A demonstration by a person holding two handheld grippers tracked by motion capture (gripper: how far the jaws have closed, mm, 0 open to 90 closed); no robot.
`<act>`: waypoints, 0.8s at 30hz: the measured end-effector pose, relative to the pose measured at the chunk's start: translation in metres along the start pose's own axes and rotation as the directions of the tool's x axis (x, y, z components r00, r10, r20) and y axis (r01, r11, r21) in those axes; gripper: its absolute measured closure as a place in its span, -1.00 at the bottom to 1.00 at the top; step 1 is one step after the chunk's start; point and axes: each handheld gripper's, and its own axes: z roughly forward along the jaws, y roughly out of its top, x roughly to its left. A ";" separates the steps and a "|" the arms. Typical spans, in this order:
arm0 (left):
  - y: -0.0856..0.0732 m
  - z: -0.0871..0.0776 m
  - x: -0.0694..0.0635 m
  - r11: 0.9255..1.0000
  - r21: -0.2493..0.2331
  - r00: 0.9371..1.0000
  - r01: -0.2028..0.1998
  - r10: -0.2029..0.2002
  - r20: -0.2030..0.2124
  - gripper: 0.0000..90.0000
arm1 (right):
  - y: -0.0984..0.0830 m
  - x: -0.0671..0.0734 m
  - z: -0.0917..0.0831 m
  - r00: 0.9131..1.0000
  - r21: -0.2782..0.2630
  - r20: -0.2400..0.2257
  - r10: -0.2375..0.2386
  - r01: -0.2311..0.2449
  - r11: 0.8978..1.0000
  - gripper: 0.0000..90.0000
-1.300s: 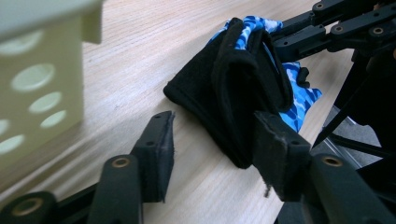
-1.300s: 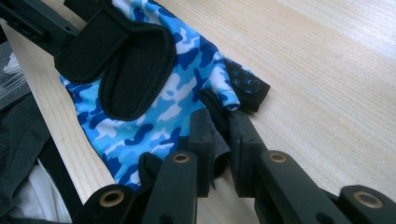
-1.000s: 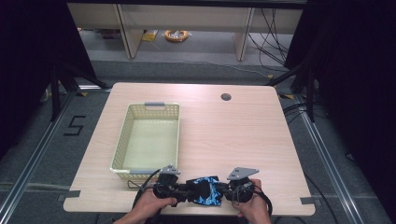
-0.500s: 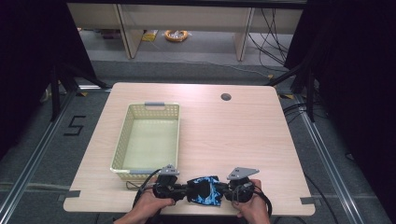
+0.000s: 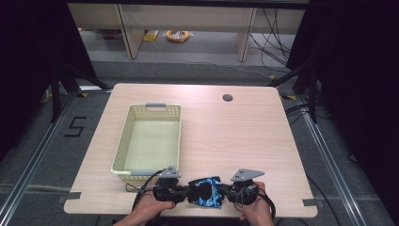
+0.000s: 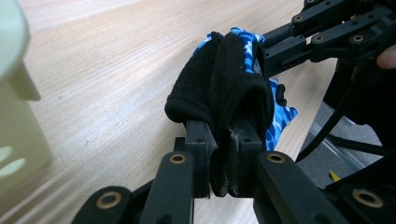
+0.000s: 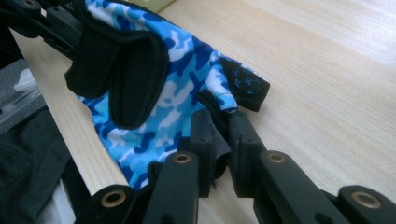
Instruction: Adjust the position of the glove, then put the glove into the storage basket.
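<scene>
A fingerless glove (image 5: pixel 204 190) in blue camouflage with black trim hangs stretched between my two grippers at the table's front edge. My left gripper (image 5: pixel 186 192) has just been closing and now pinches the black cuff (image 6: pixel 219 88) between its pads (image 6: pixel 224 140). From the other side, my right gripper (image 5: pixel 225 192) is shut on the glove's finger end (image 7: pixel 233 84), with fabric squeezed between its jaws (image 7: pixel 219 135). Each gripper view shows the opposite gripper beyond the glove: the right gripper (image 6: pixel 266 51) and the left gripper (image 7: pixel 70 32).
A pale yellow mesh basket (image 5: pixel 121 141) stands empty on the left half of the wooden table (image 5: pixel 226 136), just behind my left hand; its corner (image 6: pixel 18 116) is close to the left gripper. A round cable hole (image 5: pixel 227 98) lies at the back.
The left gripper's jaws have drawn together on the glove's cuff. The glove and the right gripper have stayed where they were.
</scene>
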 end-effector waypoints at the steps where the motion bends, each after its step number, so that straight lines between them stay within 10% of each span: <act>1: 0.000 -0.001 -0.001 1.000 0.004 1.000 -0.002 0.002 0.003 0.80 | 0.000 0.002 -0.003 1.000 -0.006 -0.001 -0.001 0.001 1.000 0.83; 24: -0.002 -0.025 -0.010 0.998 -0.043 0.999 -0.039 0.041 0.028 0.81 | 0.006 0.020 -0.015 1.000 -0.062 -0.021 -0.021 0.020 0.998 0.83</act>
